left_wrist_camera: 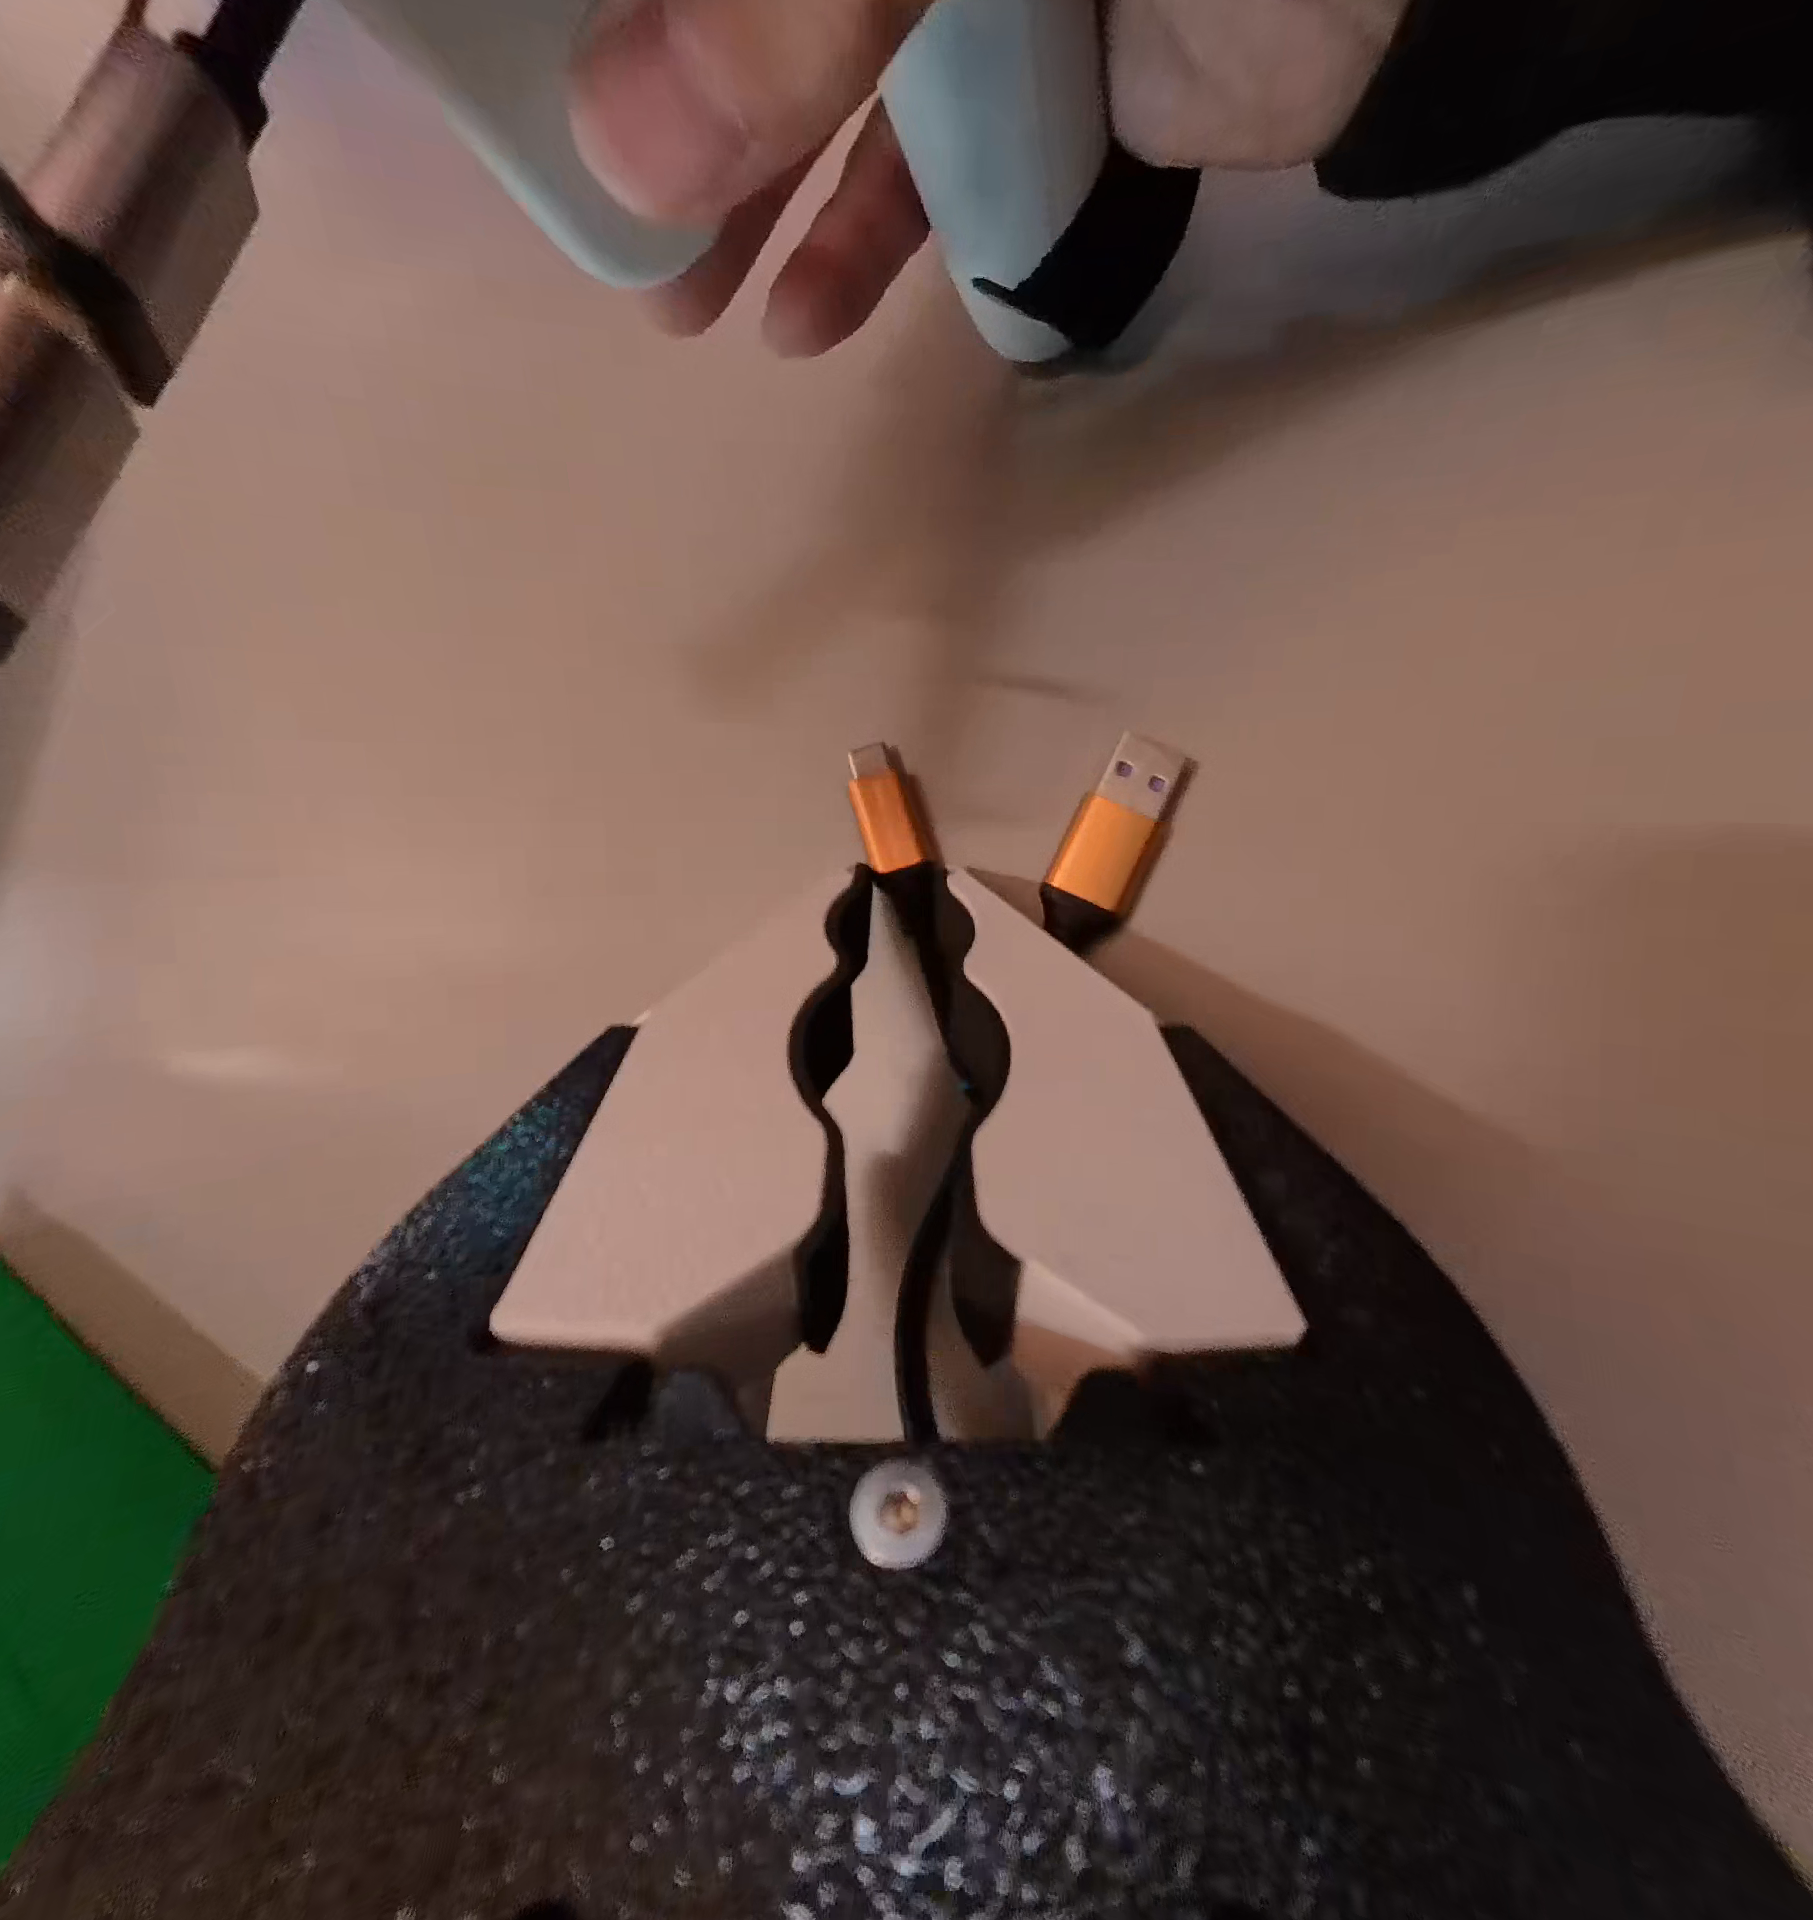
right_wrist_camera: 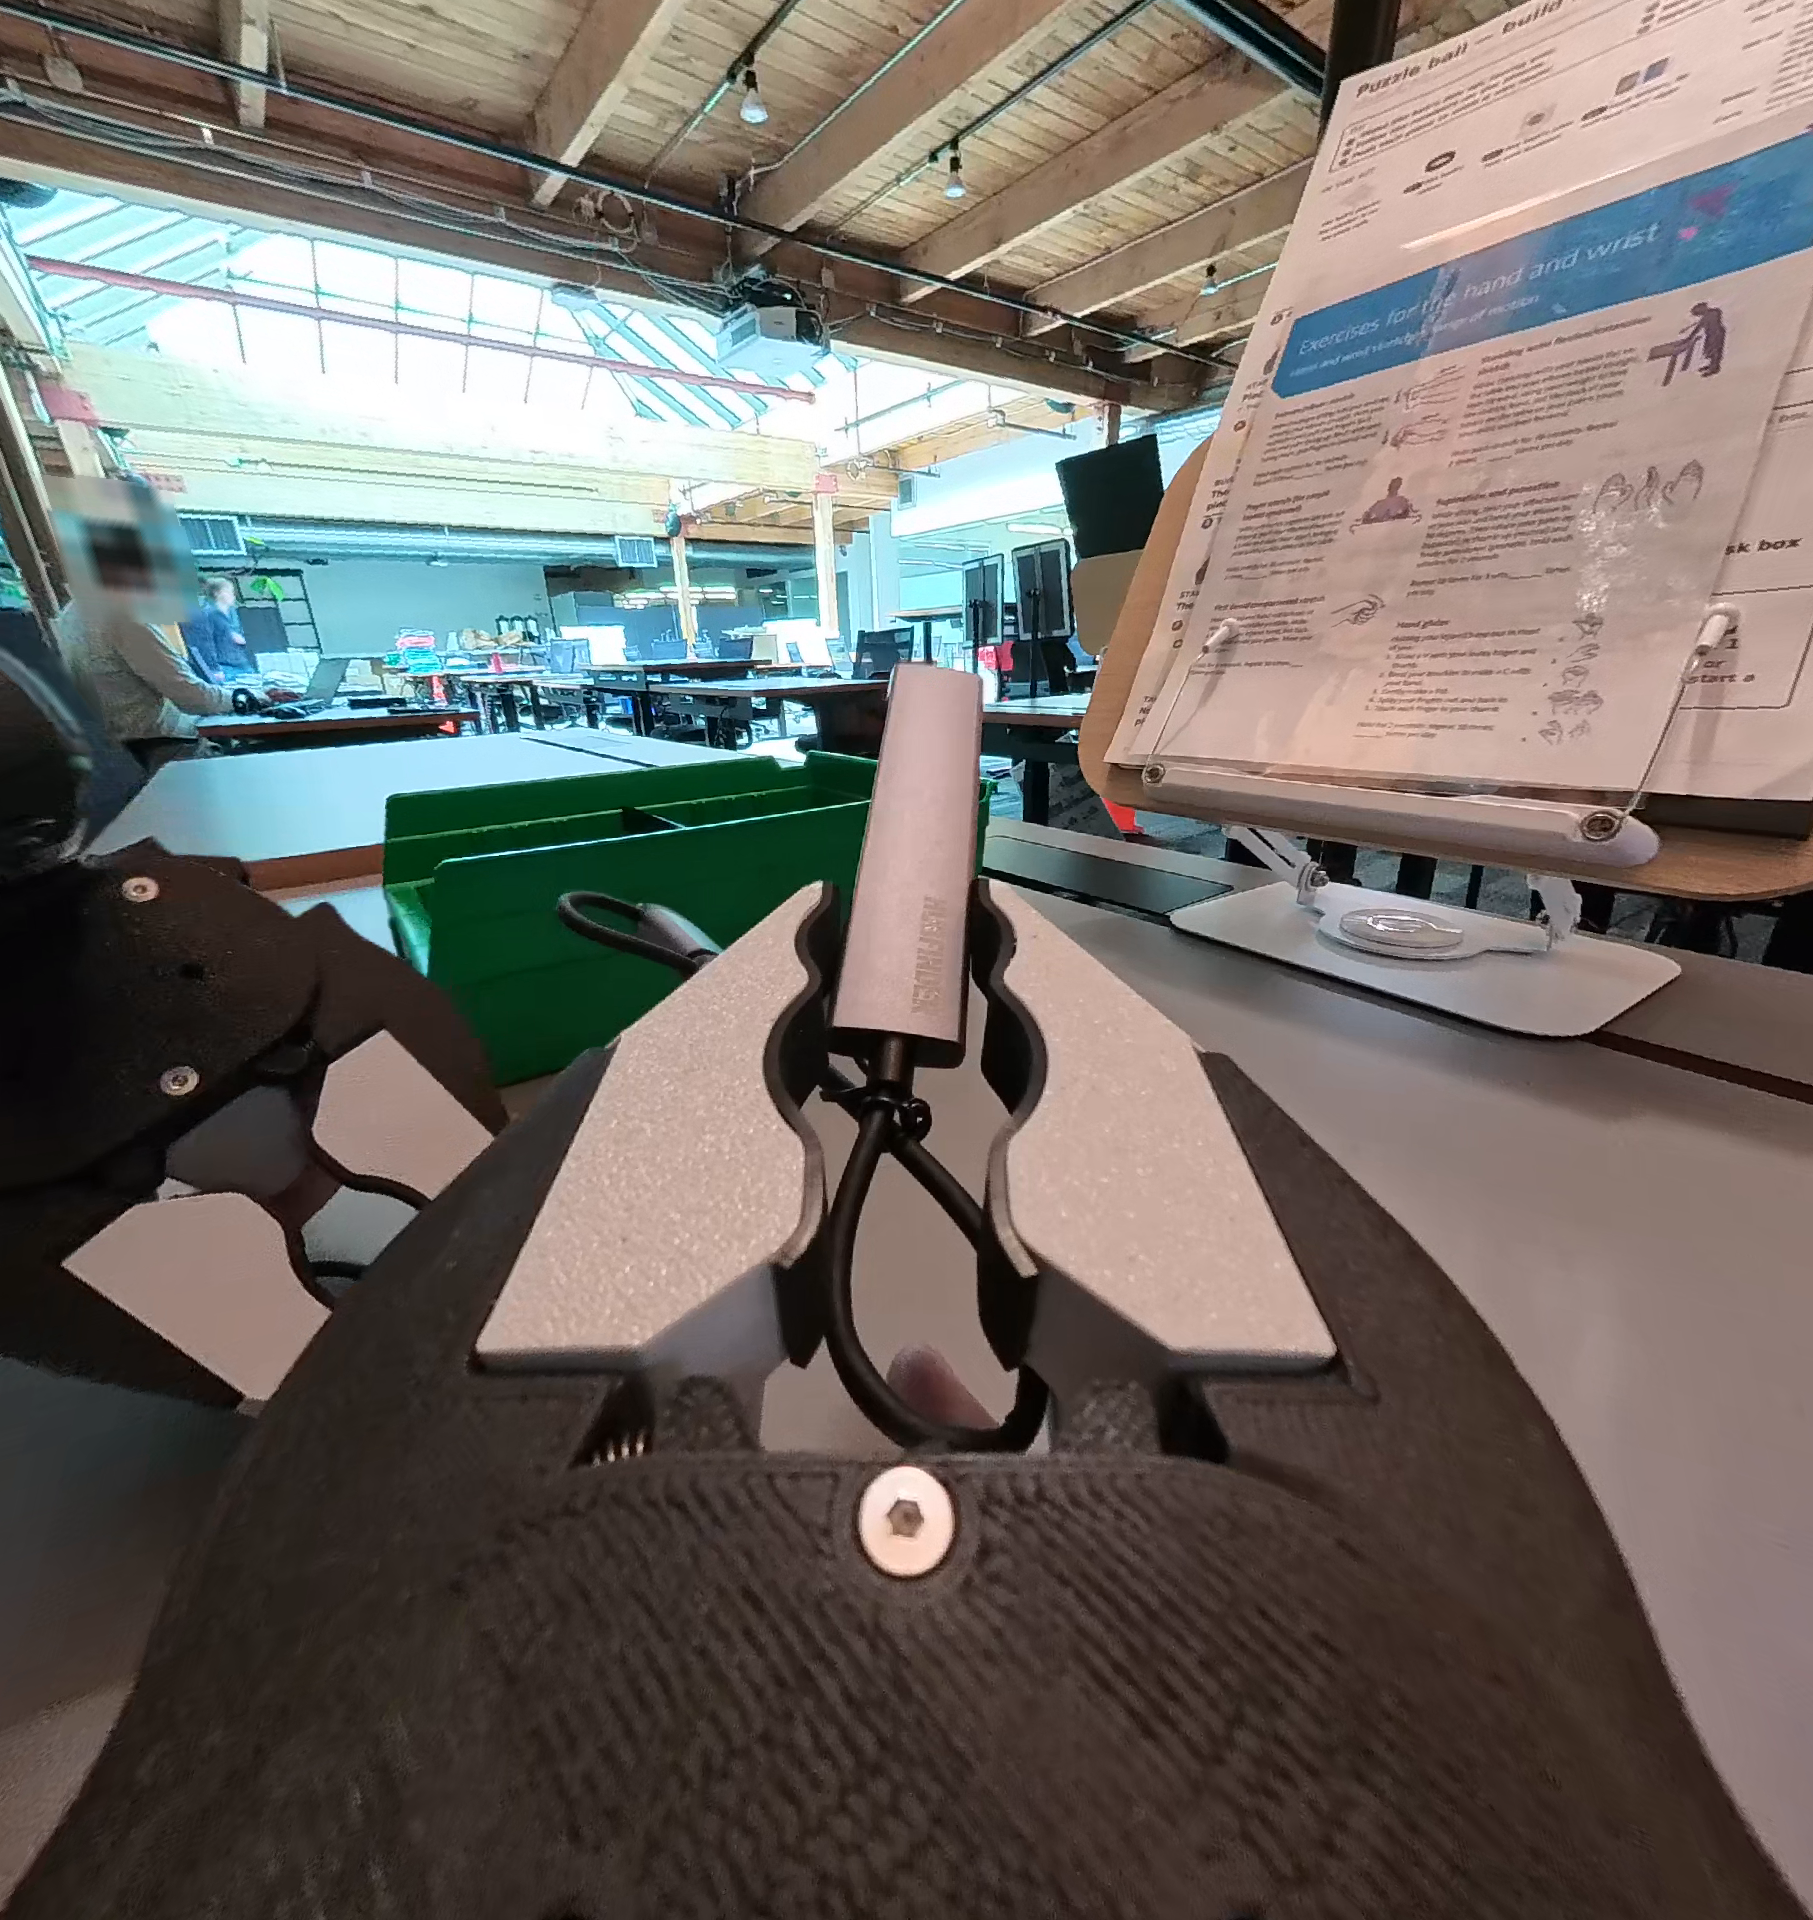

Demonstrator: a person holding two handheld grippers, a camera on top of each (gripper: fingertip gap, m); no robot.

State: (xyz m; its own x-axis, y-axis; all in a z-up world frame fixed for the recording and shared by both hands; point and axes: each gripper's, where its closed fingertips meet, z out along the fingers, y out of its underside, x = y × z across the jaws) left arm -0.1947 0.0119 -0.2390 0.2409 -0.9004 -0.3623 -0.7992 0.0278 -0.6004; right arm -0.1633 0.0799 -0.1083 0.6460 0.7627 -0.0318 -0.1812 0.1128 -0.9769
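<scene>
Above the pale table, the left claw is clamped on a black cable just behind its small orange plug, the larger orange plug just beside it. The right claw grips a grey hub upright, with a green bin behind it near the table's far edge. Judging by this, both grips want to be firm, with plug and hub squarely aligned.

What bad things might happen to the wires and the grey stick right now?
1. The left gripper pinches the black cable just behind its small orange plug; it might slip out.
2. The loose wide orange plug could snag.
3. The right gripper grips the long grey metal hub near its lower end, so it may tip.
</scene>
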